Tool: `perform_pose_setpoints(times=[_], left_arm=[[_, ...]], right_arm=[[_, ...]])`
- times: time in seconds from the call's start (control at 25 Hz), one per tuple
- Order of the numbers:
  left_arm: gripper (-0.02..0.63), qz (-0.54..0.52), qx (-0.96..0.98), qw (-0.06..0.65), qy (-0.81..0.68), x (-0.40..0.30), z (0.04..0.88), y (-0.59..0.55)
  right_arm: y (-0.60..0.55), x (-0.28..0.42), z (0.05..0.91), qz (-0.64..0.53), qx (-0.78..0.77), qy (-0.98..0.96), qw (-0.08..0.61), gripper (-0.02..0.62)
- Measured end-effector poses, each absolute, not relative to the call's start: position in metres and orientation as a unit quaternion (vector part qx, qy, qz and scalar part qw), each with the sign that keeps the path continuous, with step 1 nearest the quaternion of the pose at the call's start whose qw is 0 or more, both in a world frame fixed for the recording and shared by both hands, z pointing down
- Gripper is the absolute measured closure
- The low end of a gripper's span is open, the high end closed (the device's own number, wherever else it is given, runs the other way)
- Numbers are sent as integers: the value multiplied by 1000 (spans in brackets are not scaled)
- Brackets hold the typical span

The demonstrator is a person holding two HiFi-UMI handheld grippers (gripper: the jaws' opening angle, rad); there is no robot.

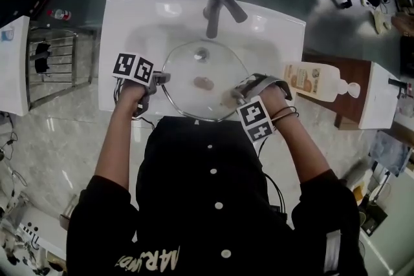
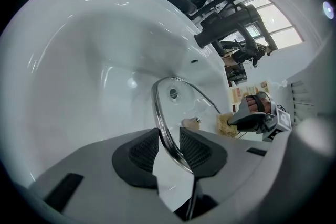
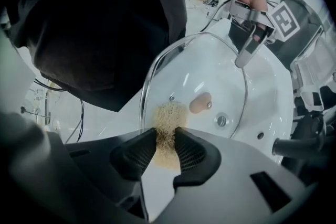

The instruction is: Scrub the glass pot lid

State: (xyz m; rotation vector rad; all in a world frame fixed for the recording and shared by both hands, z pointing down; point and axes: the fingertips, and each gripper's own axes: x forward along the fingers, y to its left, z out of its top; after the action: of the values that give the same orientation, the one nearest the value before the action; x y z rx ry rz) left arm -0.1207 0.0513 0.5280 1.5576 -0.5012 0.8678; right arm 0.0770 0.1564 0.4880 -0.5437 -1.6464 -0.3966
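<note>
The glass pot lid [image 1: 194, 97], steel-rimmed with a tan knob [image 1: 204, 83], lies over the basin of the white sink [image 1: 129, 22]. My left gripper [image 1: 161, 78] is at the lid's left edge. In the left gripper view the rim [image 2: 164, 128] runs slantwise between the pads of the left gripper [image 2: 169, 147], with white gaps showing beside it. My right gripper [image 1: 233, 98] is at the lid's near right part, shut on a tan scrub pad [image 3: 167, 115]. The pad lies against the glass [image 3: 210, 71] near the knob [image 3: 200, 103].
A dark faucet [image 1: 213, 13] reaches over the basin from the far side, and the drain [image 1: 202, 55] shows through the glass. A soap bottle [image 1: 317, 81] lies on a brown stand at the right. A wire rack [image 1: 55, 64] stands left of the sink.
</note>
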Motion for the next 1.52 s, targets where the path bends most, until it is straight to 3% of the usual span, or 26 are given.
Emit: perform_pose_setpoints(times=[0.36, 0.8, 1.0, 1.12, 1.28, 1.52], left_arm=[[438, 412, 671, 586, -191, -121, 529, 55], [332, 443, 665, 550, -242, -137, 534, 43], [384, 401, 720, 491, -282, -141, 500, 21], [568, 342, 768, 450, -300, -138, 466, 11], [580, 267, 819, 396, -317, -135, 414, 7], [580, 176, 864, 281, -378, -138, 322, 2]], right_arm=[[148, 78, 491, -152, -110, -733, 654, 472], [146, 78, 489, -171, -59, -726, 664, 472], [136, 77, 480, -160, 9, -743, 650, 472], [122, 81, 464, -131, 102, -762, 626, 472], [97, 88, 421, -77, 251, -786, 560, 472], [77, 86, 325, -49, 413, -821, 392, 472]])
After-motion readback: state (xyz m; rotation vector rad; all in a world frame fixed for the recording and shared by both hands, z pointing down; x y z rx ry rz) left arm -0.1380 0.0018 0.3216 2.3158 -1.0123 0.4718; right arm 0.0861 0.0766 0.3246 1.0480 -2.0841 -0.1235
